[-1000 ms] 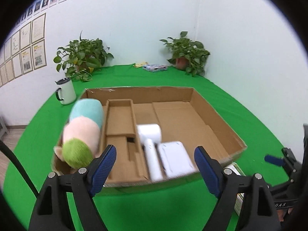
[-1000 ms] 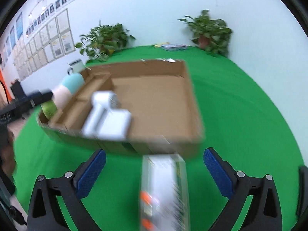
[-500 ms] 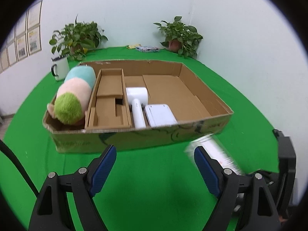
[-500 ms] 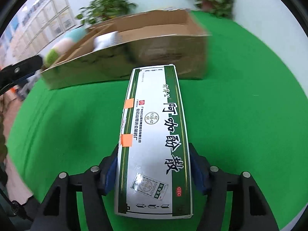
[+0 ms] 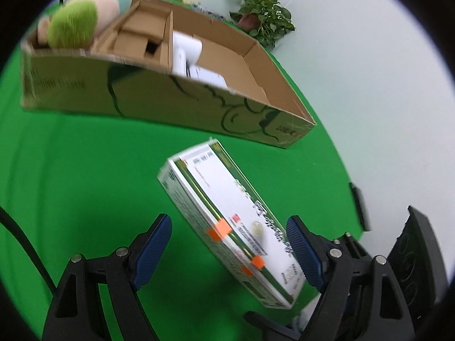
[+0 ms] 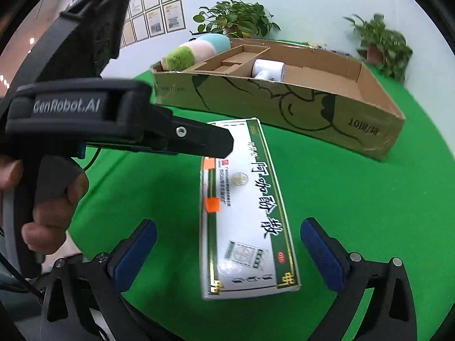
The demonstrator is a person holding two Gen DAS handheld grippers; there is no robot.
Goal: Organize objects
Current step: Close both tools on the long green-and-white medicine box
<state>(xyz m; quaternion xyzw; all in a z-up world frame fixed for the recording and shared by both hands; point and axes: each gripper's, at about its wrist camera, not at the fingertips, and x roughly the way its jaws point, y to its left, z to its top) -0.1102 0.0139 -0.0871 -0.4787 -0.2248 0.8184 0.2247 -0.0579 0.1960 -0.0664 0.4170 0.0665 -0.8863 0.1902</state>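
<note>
The green surface (image 6: 355,199) is seen under everything, and on it a wide cardboard tray (image 6: 284,99) stands, already partly filled. In its left end a plush toy (image 6: 196,51) of green, pink and blue bands is laid; beside it a cardboard insert (image 5: 142,37) is fitted, and next to that a white device (image 6: 268,69) with a flat white part is placed. The right half of the tray is left bare. So a part of the organizing can be judged as done.

One thing is not yet put away: a long white and green medicine box (image 6: 247,213), which lies flat on the surface just before the tray's front wall, apart from it.

The right gripper (image 6: 227,253) is held over the near end of this box; its jaws have just been opening, and the fingers (image 6: 321,255) are spread wide on both sides, not touching it. The left gripper (image 5: 227,250) is also released, the box lying between its fingers (image 5: 153,244) without pressure, as far as can be seen. What is left, by judgement, is to grasp the box and set it in the bare part.
</note>
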